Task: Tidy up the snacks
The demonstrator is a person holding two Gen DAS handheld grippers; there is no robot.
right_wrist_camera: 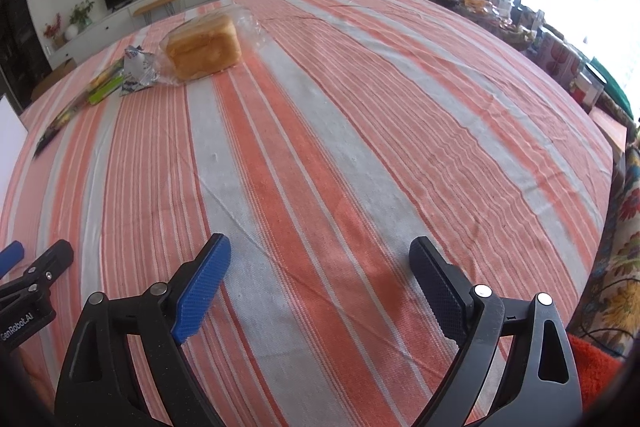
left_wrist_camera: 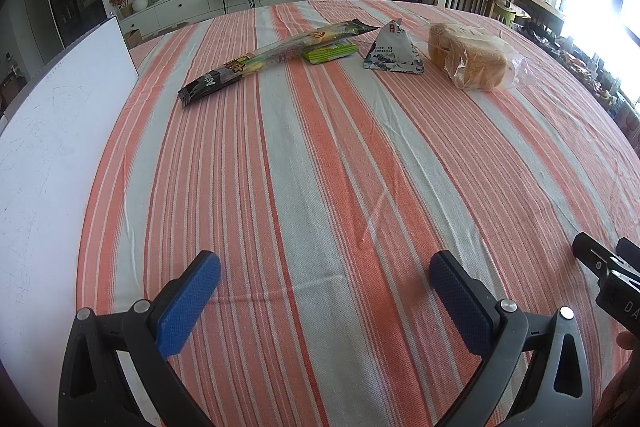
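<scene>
Four snacks are seen in the left wrist view, lined up across the far part of the worktop (left_wrist_camera: 320,167), which is covered by an orange and pale striped cloth. The bagged bread loaf (left_wrist_camera: 466,57) is taken as the landmark. Just to the left of the loaf, a triangular white and blue packet (left_wrist_camera: 394,49) is stood on its base, apart from the bread. Further left of the loaf, a small green packet (left_wrist_camera: 330,51) is laid flat, and a long thin wrapper (left_wrist_camera: 264,59) is rested slantwise over it, its dark end stretched well away from the loaf toward a white board (left_wrist_camera: 60,155) at the left edge. The left tongs (left_wrist_camera: 324,297) are held spread wide over bare cloth, well short of the loaf, with nothing between the blue pads. Part of the other black tool is glimpsed at the right edge.

In the right wrist view, the same loaf (right_wrist_camera: 204,47) is seen far ahead and to the left. The triangular packet (right_wrist_camera: 136,71) is placed just left of it, close enough that touching cannot be ruled out. The green packet (right_wrist_camera: 105,89) and the long wrapper (right_wrist_camera: 60,119) are trailed further left of the loaf. The right tongs (right_wrist_camera: 320,281) are spread wide above bare cloth, well apart from the loaf, and nothing is pinched between them.
</scene>
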